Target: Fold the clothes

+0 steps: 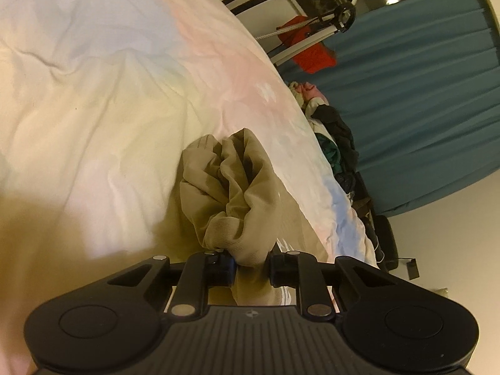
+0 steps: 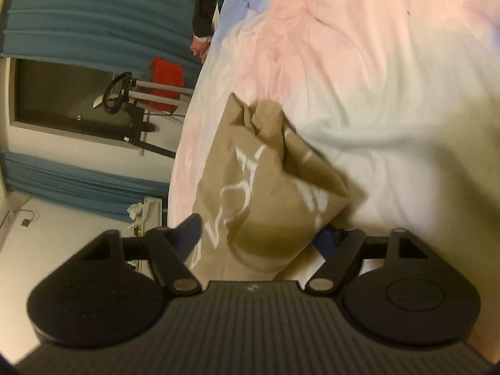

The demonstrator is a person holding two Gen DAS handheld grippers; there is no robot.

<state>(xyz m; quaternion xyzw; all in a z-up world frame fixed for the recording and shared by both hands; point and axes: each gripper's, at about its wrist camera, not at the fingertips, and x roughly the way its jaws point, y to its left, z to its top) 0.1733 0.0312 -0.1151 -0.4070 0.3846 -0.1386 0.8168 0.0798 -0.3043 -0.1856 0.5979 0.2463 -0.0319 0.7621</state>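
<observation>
A tan garment point(image 1: 231, 187) with white lettering lies bunched on a pale pastel duvet point(image 1: 93, 93). In the left wrist view my left gripper point(image 1: 251, 267) is shut on a gathered ribbed fold of it, its pads pressing the cloth from both sides. In the right wrist view the same tan garment point(image 2: 265, 181) rises crumpled off the duvet point(image 2: 375, 62). It fills the gap of my right gripper point(image 2: 259, 234), whose jaws stand wide, with a blue-padded finger on either side of the cloth and no visible pinch.
A heap of dark and coloured clothes point(image 1: 331, 137) lies at the bed's far edge. Beyond it hang teal curtains point(image 1: 422, 93) and stands an exercise machine point(image 1: 328, 22) with a red item point(image 1: 315, 56). The machine point(image 2: 125, 93) and curtains point(image 2: 78, 9) also show beside the bed.
</observation>
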